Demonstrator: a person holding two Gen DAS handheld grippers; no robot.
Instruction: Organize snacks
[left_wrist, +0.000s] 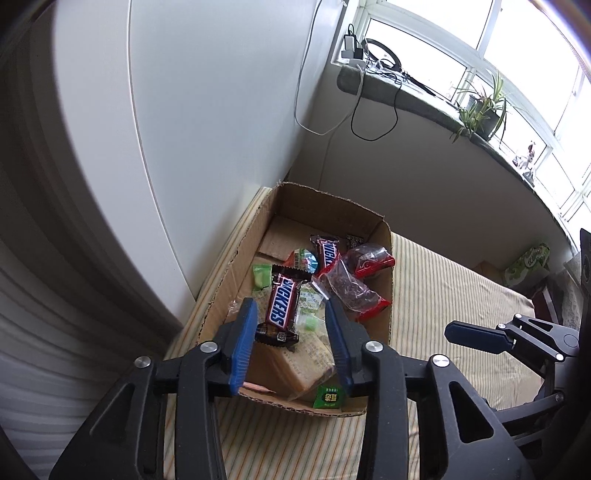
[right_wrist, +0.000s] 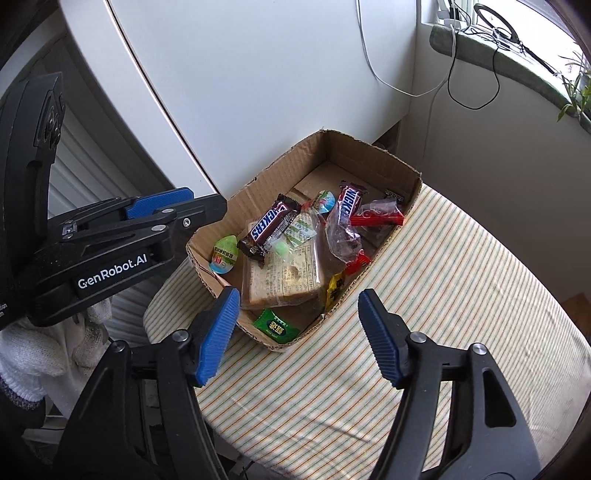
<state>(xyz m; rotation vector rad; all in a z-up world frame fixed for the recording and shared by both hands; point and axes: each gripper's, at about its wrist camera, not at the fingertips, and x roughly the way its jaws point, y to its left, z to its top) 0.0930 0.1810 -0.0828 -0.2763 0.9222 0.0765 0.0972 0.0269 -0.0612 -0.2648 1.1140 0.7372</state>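
Observation:
An open cardboard box (right_wrist: 369, 155) stands on a striped cloth and holds the snacks. A Snickers bar (right_wrist: 267, 227) lies on a wrapped bread pack (right_wrist: 284, 280), and a second Snickers (right_wrist: 349, 201) lies further back. Clear packs with red ends (right_wrist: 343, 236), a green packet (right_wrist: 275, 326) and a green egg-shaped sweet (right_wrist: 224, 253) lie around them. My left gripper (left_wrist: 290, 306) hovers open above the box, and the near Snickers (left_wrist: 282, 304) shows between its jaws, untouched. My right gripper (right_wrist: 298, 295) stands wide open over the box's near corner, holding nothing.
The box sits against a white cabinet (right_wrist: 258, 74) at the cloth's (right_wrist: 461, 295) far left corner. A windowsill (left_wrist: 424, 96) with cables and potted plants runs behind. A green tissue pack (left_wrist: 528, 262) lies at the far right. A white-gloved hand (right_wrist: 85, 332) holds the left gripper.

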